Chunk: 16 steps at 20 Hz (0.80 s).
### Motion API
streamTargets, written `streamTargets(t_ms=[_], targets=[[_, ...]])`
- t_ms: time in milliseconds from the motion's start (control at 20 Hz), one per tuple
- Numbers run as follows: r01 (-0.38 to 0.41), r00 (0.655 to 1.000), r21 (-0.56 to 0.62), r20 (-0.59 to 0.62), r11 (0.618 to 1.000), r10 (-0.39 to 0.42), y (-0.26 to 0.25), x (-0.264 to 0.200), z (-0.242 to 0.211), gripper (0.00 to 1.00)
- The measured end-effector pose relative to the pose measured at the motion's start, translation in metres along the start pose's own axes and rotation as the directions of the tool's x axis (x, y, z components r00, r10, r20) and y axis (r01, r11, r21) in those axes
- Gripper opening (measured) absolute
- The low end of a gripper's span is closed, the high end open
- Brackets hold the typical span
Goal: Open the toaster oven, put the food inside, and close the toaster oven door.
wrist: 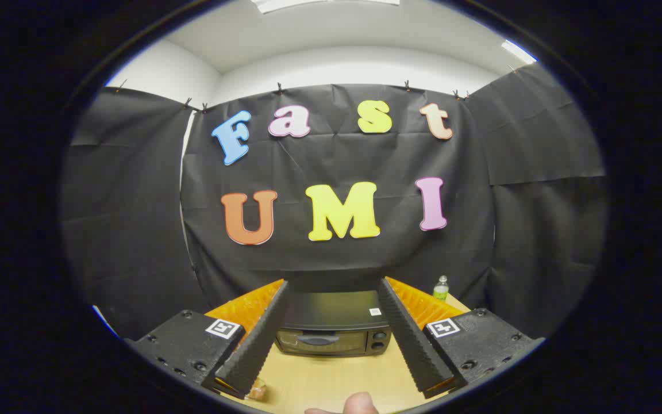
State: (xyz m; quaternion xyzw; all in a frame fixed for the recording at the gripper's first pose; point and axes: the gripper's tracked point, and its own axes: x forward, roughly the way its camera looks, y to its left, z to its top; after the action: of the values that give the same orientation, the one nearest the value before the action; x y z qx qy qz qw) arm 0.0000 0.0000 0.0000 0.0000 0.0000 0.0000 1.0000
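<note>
The gripper hangs high with jaws spread wide and empty, framing the toaster oven far ahead on the table, door closed; likely lining up for its handle, with what looks like food at the near left

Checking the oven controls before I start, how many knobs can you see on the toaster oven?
2, stacked on the toaster oven's front at its right end: upper knob, lower knob. The open gripper's fingers frame the oven.
</note>
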Motion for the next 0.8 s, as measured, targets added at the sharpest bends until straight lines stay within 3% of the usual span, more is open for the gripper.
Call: streamTargets(t_ms=[800], targets=[[0.002, 0.998, 0.028, -0.064, 1.000, 0.000, -0.012, 0.014, -0.019, 1.00]])
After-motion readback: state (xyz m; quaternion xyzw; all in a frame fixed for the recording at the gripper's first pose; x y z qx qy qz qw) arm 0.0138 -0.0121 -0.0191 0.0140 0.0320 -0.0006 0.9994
